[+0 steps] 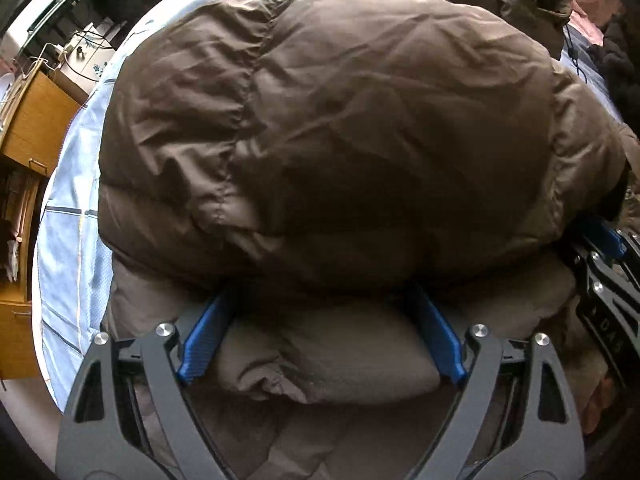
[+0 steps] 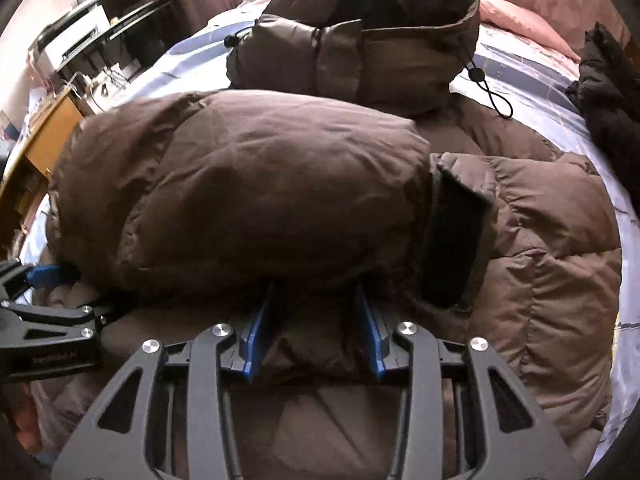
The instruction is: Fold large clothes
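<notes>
The big brown puffy coat (image 2: 248, 184) lies on the bed (image 2: 532, 76), with one part folded over in a fat lump. We think it is soft, light and squishy, and its smooth cloth may slip. We should pinch a thick edge or seam, not the puffy middle. Our left gripper (image 1: 320, 320) stands wide with soft cloth between its fingers. Our right gripper (image 2: 316, 312) is narrower around a fold; we cannot tell if it squeezes.
</notes>
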A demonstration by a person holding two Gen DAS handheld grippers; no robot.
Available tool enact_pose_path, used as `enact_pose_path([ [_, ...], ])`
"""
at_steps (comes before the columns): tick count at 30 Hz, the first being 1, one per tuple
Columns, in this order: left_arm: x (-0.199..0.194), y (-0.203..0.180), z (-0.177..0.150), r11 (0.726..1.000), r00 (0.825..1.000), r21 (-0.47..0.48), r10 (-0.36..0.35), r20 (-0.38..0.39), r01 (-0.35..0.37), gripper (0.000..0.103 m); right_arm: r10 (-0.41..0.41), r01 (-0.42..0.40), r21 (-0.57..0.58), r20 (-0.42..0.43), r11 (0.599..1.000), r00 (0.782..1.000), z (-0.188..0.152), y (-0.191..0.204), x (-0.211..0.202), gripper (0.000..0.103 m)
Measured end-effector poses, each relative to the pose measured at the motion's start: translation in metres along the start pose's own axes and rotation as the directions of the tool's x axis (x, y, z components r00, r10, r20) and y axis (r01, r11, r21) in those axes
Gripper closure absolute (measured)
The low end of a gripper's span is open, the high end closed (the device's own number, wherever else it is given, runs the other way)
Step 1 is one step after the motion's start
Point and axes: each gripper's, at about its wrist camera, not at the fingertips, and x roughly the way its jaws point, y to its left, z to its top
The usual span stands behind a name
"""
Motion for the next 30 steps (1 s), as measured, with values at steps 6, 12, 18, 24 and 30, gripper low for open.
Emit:
enact_pose_path([
  [6, -0.024, 0.003, 0.001, 0.999, 0.997, -0.028, -0.036, 0.064, 0.038, 0.015, 0.071, -0.071, 0.090, -0.003, 0.993, 0.997, 0.004, -0.009, -0.031, 0.060],
  [12, -0.041, 0.021, 0.008, 0.991, 0.990, -0.107, -0.064, 0.129, 0.078, 0.014, 0.066, -0.078, 0.126, 0.094, 0.989, 0.993, 0.009, -0.017, -0.051, 0.059],
  [18, -0.007, 0.031, 0.012, 0.987, 0.997, -0.140, -0.081, 0.004, 0.081, 0.009, 0.042, -0.050, 0.121, 0.068, 0.991, 0.997, 0.012, -0.024, -0.019, 0.059],
  [24, -0.014, 0.029, 0.011, 0.988, 0.997, -0.136, -0.073, 0.008, 0.073, 0.009, 0.055, -0.058, 0.111, 0.035, 0.992, 0.998, 0.012, -0.020, -0.030, 0.054],
  [30, -0.038, 0.021, -0.003, 0.992, 0.996, -0.094, -0.085, 0.026, 0.087, 0.009, 0.078, -0.080, 0.100, 0.029, 0.992, 0.997, -0.006, -0.007, -0.061, 0.037],
])
